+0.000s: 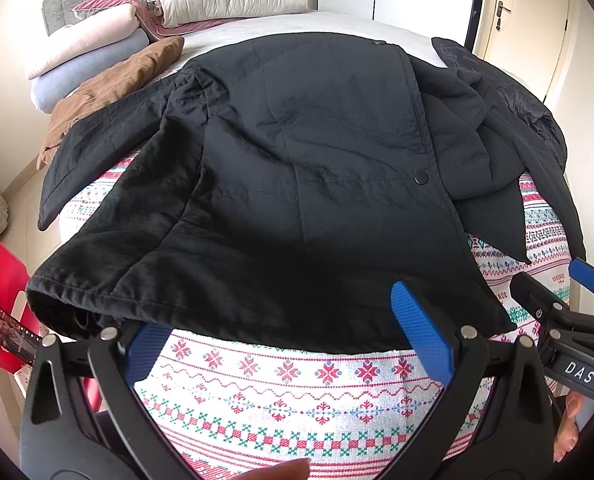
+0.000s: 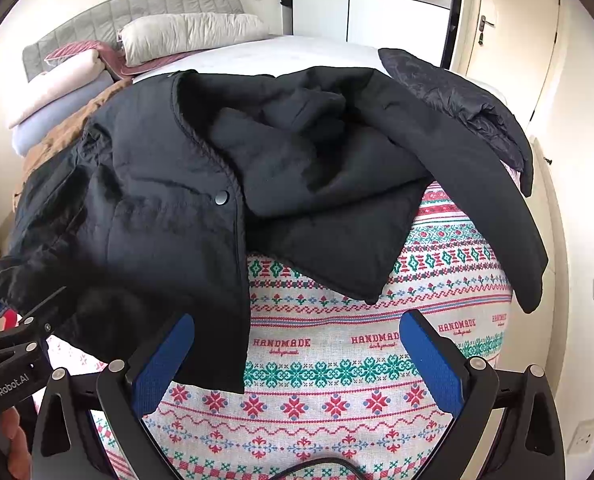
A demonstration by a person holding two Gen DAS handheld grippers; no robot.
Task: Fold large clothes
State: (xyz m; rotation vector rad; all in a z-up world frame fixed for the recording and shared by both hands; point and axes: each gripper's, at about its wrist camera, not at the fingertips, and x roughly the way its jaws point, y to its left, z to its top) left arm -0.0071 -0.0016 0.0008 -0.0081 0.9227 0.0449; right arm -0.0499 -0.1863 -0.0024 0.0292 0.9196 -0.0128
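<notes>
We see a plain black quilted jacket [image 1: 297, 168] with black snap buttons [image 1: 421, 177], lying on a white bedspread [image 2: 337, 392] banded with red snowflakes, green crosses, blue motifs and red "HANDMADE" lettering. Beside it lie a brown garment [image 1: 109, 88] and another black, faintly patterned garment [image 2: 457, 100]. Our grippers are black with blue pads [image 1: 421, 332]. Behind sit cream, pink and pale blue bedding [image 1: 85, 52] and a grey headboard [image 2: 137, 12].
</notes>
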